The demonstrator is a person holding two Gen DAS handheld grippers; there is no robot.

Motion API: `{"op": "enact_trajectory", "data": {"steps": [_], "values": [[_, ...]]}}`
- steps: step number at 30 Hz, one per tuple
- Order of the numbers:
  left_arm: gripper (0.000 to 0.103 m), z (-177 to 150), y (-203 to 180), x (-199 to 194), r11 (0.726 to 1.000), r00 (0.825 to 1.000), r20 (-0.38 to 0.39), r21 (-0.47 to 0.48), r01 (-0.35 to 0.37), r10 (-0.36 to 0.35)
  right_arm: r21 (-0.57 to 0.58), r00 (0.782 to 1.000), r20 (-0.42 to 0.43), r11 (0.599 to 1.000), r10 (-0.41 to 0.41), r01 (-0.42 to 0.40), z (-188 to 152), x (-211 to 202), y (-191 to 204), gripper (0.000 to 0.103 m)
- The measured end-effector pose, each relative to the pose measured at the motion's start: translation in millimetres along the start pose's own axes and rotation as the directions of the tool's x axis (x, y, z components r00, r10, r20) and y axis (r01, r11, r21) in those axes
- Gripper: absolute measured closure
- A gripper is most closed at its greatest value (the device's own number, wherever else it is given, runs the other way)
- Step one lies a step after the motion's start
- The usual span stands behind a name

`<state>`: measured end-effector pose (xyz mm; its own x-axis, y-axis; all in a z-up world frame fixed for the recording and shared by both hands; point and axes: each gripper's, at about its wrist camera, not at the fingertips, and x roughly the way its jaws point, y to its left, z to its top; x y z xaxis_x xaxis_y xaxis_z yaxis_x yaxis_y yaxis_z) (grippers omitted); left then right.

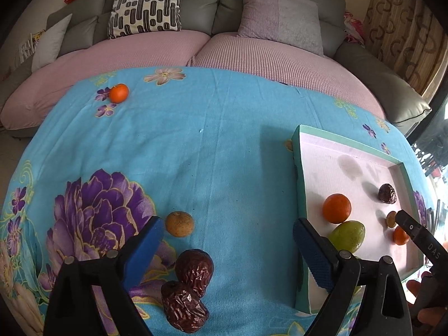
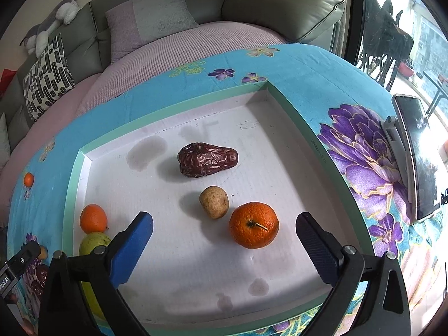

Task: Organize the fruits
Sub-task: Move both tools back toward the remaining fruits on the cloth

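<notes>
My left gripper (image 1: 228, 238) is open and empty above the blue flowered cloth. Two red dates (image 1: 190, 288) and a brown longan (image 1: 179, 224) lie between and just ahead of its fingers. A small orange (image 1: 119, 93) lies far left. The green-rimmed white tray (image 2: 173, 103) holds an orange (image 2: 254, 224), a longan (image 2: 214, 202), a red date (image 2: 207, 159), a second orange (image 2: 93, 218) and a green fruit (image 2: 93, 242). My right gripper (image 2: 224, 240) is open and empty above the tray, just behind the orange.
A phone on a stand (image 2: 417, 154) stands right of the tray. A grey sofa with pink seat covers (image 1: 156, 53) and cushions lies behind the table. The tray wall (image 1: 301, 184) rises right of my left gripper.
</notes>
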<state>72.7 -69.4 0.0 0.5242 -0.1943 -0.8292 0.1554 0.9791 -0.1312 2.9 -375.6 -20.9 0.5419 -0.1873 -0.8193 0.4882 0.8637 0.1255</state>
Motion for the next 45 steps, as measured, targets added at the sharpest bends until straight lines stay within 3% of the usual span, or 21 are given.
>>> {"op": "enact_trajectory", "data": {"steps": [12,19,27,37,40,42,45], "values": [[0.002,8.8,50.0,-18.5,0.996,0.998,0.049,-0.079,-0.034,0.038,-0.049,0.991,0.121,0.998,0.054,-0.048,3.1,-21.9,23.3,0.001],[0.001,12.0,89.3,-36.6,0.984,0.98,0.097,-0.048,-0.172,0.176,-0.13,0.979,0.155,0.985,0.134,-0.114,-1.8,-31.4,52.9,0.001],[0.001,8.4,132.6,-48.3,0.981,0.984,0.099,-0.143,-0.133,0.148,-0.277,0.947,0.194,0.94,0.255,-0.196,-13.3,-56.4,106.1,0.001],[0.001,4.1,144.0,-44.8,0.975,0.983,0.053,-0.146,-0.167,0.176,-0.401,0.914,0.065,0.849,0.399,-0.343,-40.0,-64.8,171.3,0.001],[0.001,1.3,148.1,-37.6,0.97,0.981,0.017,-0.152,-0.189,0.194,-0.459,0.92,0.027,0.822,0.392,-0.337,-53.2,-63.6,189.1,0.007],[0.001,-0.4,149.5,-34.2,0.966,0.978,-0.002,-0.151,-0.208,0.21,-0.489,0.92,-0.011,0.8,0.392,-0.347,-61.1,-60.0,198.9,0.016],[0.001,-2.5,151.0,-28.7,0.962,0.974,-0.031,-0.148,-0.228,0.226,-0.517,0.923,-0.07,0.777,0.379,-0.358,-74.0,-52.8,211.2,0.017]]}}
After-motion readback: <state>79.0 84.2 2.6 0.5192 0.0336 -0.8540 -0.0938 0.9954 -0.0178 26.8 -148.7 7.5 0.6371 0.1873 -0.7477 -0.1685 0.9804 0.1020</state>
